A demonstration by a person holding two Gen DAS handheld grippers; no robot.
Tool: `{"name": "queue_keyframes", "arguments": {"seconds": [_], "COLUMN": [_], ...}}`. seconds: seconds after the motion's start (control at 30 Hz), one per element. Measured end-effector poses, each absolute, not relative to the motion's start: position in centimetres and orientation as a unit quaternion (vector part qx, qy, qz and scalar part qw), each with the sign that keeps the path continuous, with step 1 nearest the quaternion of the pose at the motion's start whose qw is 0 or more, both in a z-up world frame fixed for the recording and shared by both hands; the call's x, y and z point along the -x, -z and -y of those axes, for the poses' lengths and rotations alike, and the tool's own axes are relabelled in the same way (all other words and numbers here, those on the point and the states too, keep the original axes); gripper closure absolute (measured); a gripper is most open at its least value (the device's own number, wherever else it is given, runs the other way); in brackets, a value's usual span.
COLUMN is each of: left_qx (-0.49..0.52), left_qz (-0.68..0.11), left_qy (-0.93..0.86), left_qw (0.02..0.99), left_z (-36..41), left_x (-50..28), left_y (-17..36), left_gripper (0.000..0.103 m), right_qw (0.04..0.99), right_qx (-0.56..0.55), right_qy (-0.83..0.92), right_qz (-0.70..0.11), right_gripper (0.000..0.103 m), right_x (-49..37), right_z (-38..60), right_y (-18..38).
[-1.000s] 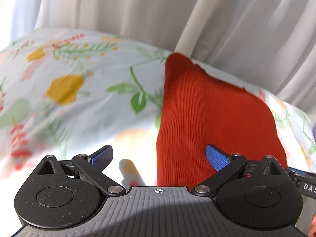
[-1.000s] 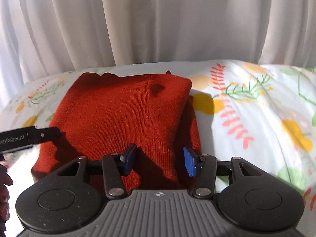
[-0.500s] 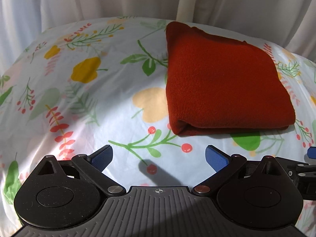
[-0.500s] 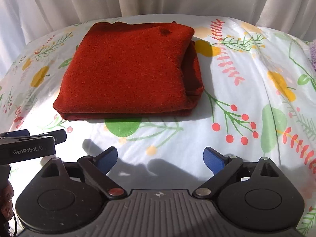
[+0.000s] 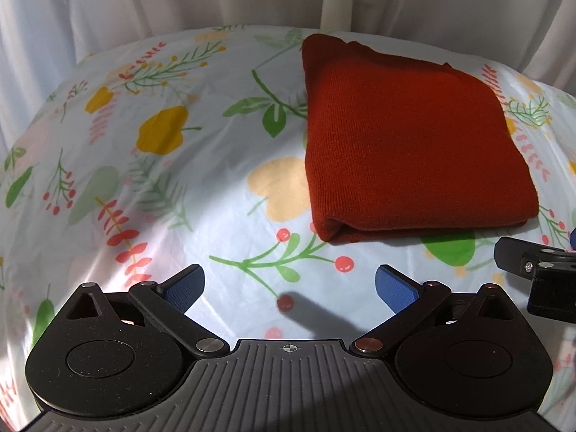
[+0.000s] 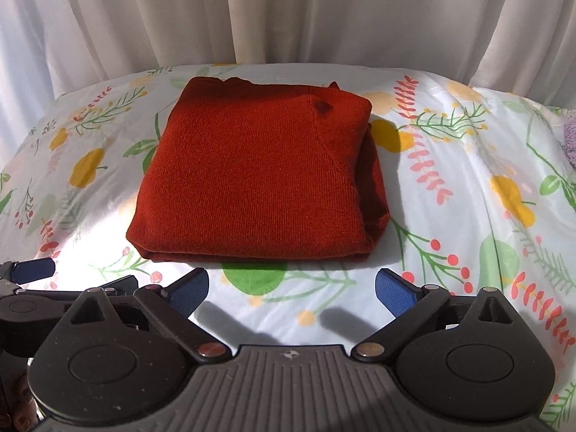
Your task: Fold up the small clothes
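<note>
A rust-red knitted garment (image 5: 406,144) lies folded into a thick rectangle on the floral tablecloth (image 5: 162,180). It also shows in the right wrist view (image 6: 259,180), with its folded layers stacked at the right edge. My left gripper (image 5: 289,288) is open and empty, held over the cloth in front and to the left of the garment. My right gripper (image 6: 291,291) is open and empty, just in front of the garment's near edge. Neither touches it. Each gripper shows at the edge of the other's view.
White curtains (image 6: 288,14) hang close behind the table. A purple knitted item (image 6: 568,136) peeks in at the far right edge. The tablecloth (image 6: 468,198) spreads bare on both sides of the garment.
Both grippers have let go of the garment, opened wide and pulled back toward me. The garment now lies flat and folded, well ahead of the fingers.
</note>
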State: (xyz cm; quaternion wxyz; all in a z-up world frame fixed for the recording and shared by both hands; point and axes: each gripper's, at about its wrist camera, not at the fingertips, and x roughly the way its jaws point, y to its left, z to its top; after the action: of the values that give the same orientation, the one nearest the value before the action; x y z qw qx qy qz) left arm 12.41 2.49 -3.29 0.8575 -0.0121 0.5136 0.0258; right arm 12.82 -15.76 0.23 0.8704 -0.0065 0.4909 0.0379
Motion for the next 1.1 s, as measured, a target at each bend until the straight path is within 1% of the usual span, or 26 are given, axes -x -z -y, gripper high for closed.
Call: {"name": "queue_keyframes", "arguments": {"seconds": [0.23, 1.1], "left_qx": [0.012, 0.028], "left_qz": [-0.514, -0.525], "left_qy": [-0.017, -0.009], "left_qw": [0.857, 0.851], "left_z": [-2.11, -1.90], "left_x": [-12.59, -13.26], "left_y": [3.11, 3.00], "left_gripper": [0.000, 0.000], "right_qw": [0.864, 0.856], "right_qx": [0.031, 0.016], "right_qy": [-0.019, -0.005], "right_qz": [-0.502, -0.517], "right_gripper": [0.004, 0.004], "right_x": [-13.02, -13.62], "right_z": [15.55, 16.43], "right_y": [0.03, 0.21]}}
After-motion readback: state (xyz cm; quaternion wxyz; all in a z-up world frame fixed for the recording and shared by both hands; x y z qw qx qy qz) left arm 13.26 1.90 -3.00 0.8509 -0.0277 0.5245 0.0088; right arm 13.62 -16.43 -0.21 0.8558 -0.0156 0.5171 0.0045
